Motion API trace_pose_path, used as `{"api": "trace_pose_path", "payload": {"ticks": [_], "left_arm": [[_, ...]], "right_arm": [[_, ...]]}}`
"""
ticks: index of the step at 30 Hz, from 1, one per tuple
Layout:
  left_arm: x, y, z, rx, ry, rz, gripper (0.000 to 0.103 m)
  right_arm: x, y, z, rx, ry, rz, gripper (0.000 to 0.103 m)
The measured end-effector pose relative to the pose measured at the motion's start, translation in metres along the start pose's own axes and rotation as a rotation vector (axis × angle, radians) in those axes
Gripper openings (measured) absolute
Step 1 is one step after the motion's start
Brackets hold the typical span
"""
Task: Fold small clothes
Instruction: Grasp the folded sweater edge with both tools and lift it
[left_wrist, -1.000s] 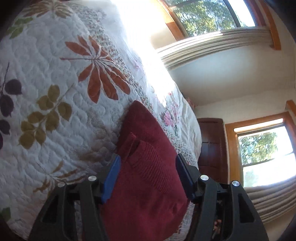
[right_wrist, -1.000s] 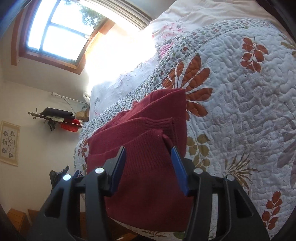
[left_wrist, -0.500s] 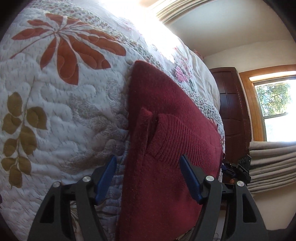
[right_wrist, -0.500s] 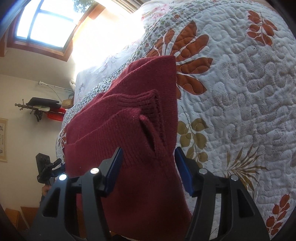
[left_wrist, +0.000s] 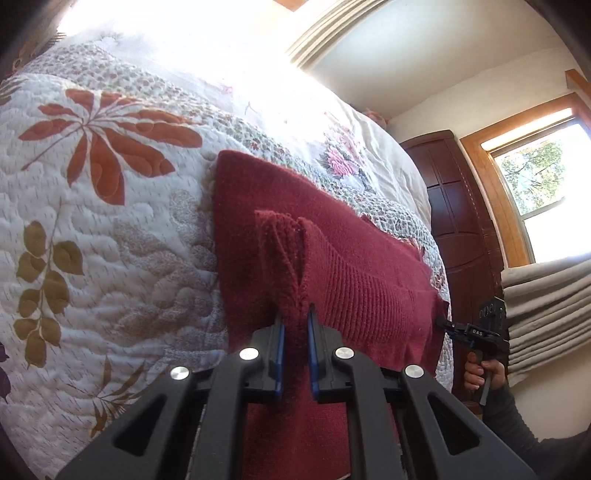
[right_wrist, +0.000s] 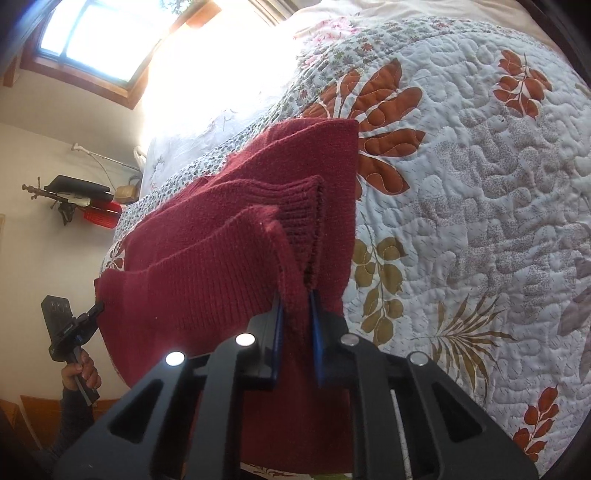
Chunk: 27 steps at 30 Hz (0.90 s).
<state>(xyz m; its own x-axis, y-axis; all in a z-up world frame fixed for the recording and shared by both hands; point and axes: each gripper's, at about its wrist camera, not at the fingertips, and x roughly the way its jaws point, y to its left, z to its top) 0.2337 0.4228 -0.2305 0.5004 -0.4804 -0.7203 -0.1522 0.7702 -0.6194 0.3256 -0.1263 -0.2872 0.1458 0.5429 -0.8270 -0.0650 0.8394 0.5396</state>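
So both grippers have just clamped down. Half a second back the blue fingers were spread wide on either side of the knit; now the left gripper (left_wrist: 295, 321) has its pads nearly together with a bunched ridge of the red sweater (left_wrist: 332, 258) pinched between them, and the right gripper (right_wrist: 297, 306) is doing the same at its own corner. The sweater is lying on the leaf-print quilt (left_wrist: 110, 221), already doubled over, with the ribbed hem layered on top and running from one gripper to the other. In the left view the grabbed corner sits around 6 o'clock, the rest stretching off toward 3.

My guess is that means the grasp is set and the next fold, lifting this near edge up and over toward 12 o'clock, can start. Thick knit, so it might slip or drag a lower layer along.

Writing-wise, the right gripper's body (left_wrist: 480, 332) shows white letters that look like "DAS", too small to be sure.
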Motion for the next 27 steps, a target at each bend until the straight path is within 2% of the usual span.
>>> {"api": "trace_pose_path", "payload": {"ticks": [3, 8, 11, 15, 20, 27], "left_arm": [[-0.012, -0.01, -0.003, 0.019, -0.045, -0.008, 0.009], [-0.037, -0.026, 0.002, 0.061, -0.123, -0.055, 0.009], [-0.047, -0.039, 0.014, 0.089, -0.157, -0.081, 0.009], [-0.052, -0.041, 0.041, 0.087, -0.197, -0.115, 0.009], [-0.035, -0.033, 0.085, 0.068, -0.201, -0.137, 0.009], [0.013, -0.014, 0.136, 0.022, -0.142, -0.12, 0.009]], "right_arm": [[-0.01, 0.006, -0.003, -0.016, -0.017, -0.002, 0.007], [-0.038, 0.019, 0.0, -0.04, -0.08, 0.008, 0.006], [-0.056, 0.029, 0.005, -0.067, -0.118, 0.021, 0.006], [-0.071, 0.04, 0.03, -0.087, -0.169, 0.034, 0.006], [-0.066, 0.044, 0.073, -0.084, -0.198, 0.03, 0.006], [-0.029, 0.033, 0.128, -0.035, -0.159, 0.015, 0.006]]}}
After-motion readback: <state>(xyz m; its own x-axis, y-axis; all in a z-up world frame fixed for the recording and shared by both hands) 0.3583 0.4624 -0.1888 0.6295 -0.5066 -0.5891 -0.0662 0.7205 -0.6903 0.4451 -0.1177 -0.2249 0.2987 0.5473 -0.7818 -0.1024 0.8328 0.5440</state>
